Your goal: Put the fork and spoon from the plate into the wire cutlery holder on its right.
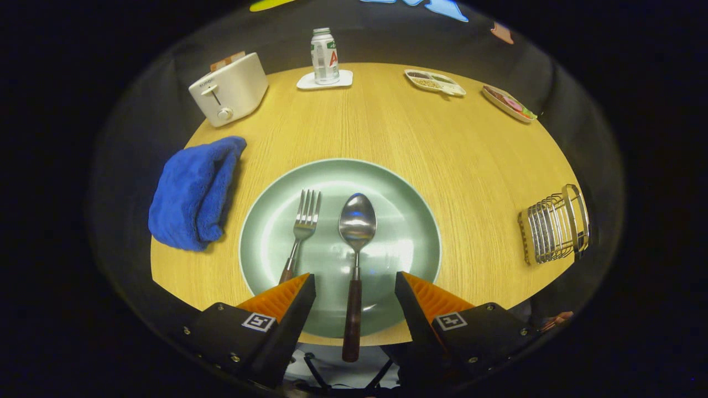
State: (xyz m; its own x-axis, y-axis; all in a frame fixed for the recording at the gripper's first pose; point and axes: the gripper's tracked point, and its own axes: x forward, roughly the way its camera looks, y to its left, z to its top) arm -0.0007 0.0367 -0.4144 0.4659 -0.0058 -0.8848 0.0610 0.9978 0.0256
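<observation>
Now, hand-held gripper (355, 284): fingers spread, spoon handle between them, untouched.
Spoon (357, 243): on plate (409, 221), beside fork (301, 232).
Wire cutlery holder (553, 225): on bench (387, 127), right of plate, well apart.

Gripper-mounted view, steeply above plate (276, 221)

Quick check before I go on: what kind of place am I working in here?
Likely a mock dining setup: a round wooden table with a toaster, a plate holding fork and spoon. The open gripper straddles the spoon handle.
</observation>
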